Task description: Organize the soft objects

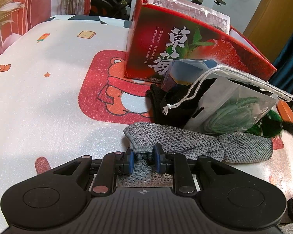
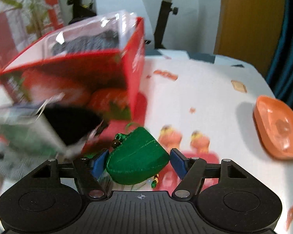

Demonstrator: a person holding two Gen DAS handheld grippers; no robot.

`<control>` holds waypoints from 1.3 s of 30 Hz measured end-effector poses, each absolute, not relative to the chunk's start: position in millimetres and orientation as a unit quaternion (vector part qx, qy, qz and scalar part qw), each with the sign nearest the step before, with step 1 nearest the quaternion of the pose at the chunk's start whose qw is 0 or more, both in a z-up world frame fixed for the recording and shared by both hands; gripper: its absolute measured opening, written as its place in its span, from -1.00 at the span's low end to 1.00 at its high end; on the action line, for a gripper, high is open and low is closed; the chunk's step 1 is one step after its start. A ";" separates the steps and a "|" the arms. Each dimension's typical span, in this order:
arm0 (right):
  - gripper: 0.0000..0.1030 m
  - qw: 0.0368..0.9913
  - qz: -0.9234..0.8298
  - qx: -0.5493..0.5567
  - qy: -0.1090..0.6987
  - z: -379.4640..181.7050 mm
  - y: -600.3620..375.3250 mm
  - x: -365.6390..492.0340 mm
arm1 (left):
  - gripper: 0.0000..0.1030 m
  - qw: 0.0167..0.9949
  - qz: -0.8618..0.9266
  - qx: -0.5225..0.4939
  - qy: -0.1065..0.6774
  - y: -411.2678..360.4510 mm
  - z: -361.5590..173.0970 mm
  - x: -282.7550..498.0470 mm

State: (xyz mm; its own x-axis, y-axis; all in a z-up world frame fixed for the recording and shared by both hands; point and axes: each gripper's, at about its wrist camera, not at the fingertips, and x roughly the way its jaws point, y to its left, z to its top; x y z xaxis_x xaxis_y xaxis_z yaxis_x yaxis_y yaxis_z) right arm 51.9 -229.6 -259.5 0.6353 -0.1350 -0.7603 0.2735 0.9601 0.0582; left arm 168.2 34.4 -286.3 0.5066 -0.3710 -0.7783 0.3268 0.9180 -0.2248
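On the cartoon-print tablecloth [image 1: 48, 97], L gripper [image 1: 143, 157] is down low w/ its blue pads [image 1: 129, 159] pinching one end of a grey knit cloth [image 1: 185, 142]. Cloth bunches up btwn the jaws, the rest trails off to the right across the table, lying flat.

Just behind the cloth: a clear drawstring bag [image 1: 234, 105] w/ a green cord coiled inside, white string dangling over a black fabric piece [image 1: 171, 105]. A small blue-and-white packet [image 1: 185, 72] leans vs the red strawberry box [image 1: 185, 44], which stands on the bear print. Box is open on top, w/ plastic-wrapped stuff poking out.

Over to the R gripper [image 2: 139, 162] — view's smeared w/ motion blur on the left side. Jaws spread wide, blue pads [image 2: 176, 161] on either side of a green stuffed pouch [image 2: 136, 161]; there's a visible gap on the right side, left pad looks close to it or touching, can't tell. Pouch has a brown bead and a green tassel at its top, another tassel w/ gold trim under it.

Orange dish [image 2: 277, 126] sits well apart near the table's right edge. Strawberry box [image 2: 78, 78] looms up-left of the pouch, grey knit item visible under plastic in its top. Black fabric [image 2: 72, 122] lies just beside the pouch, at the box's foot.
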 end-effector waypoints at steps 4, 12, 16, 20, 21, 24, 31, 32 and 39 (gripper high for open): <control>0.40 0.898 -0.115 0.084 0.416 -262.4 -214.2 33.2 | -0.56 0.868 -0.202 -0.024 0.454 35.2 -286.4 168.3; 0.31 0.895 -0.156 0.077 0.410 -259.1 -228.2 25.6 | -0.55 0.867 -0.203 -0.028 0.454 36.6 -286.7 167.9; 0.31 0.909 -0.166 0.072 0.377 -237.9 -233.8 21.5 | -0.55 0.867 -0.202 -0.029 0.454 36.3 -286.8 168.1; 0.25 0.918 -0.142 0.081 0.361 -223.0 -231.2 20.2 | -0.55 0.868 -0.201 -0.028 0.454 35.2 -286.6 167.4; 0.17 0.919 -0.129 0.083 0.362 -222.8 -227.5 20.9 | -0.55 0.868 -0.201 -0.029 0.454 35.3 -286.6 167.3; -0.03 0.916 -0.094 0.086 0.379 -230.2 -213.3 23.0 | -0.55 0.868 -0.201 -0.029 0.453 35.6 -286.6 167.2; -0.12 0.900 -0.033 0.110 0.421 -249.7 -184.0 23.1 | -0.55 0.868 -0.200 -0.027 0.453 34.9 -286.1 166.9; -0.13 0.898 -0.032 0.111 0.424 -250.4 -183.4 23.2 | -0.55 0.869 -0.201 -0.026 0.452 34.7 -286.0 166.8; -0.12 0.882 -0.034 0.135 0.449 -264.1 -188.8 28.4 | -0.55 0.870 -0.200 -0.026 0.450 35.1 -286.3 165.9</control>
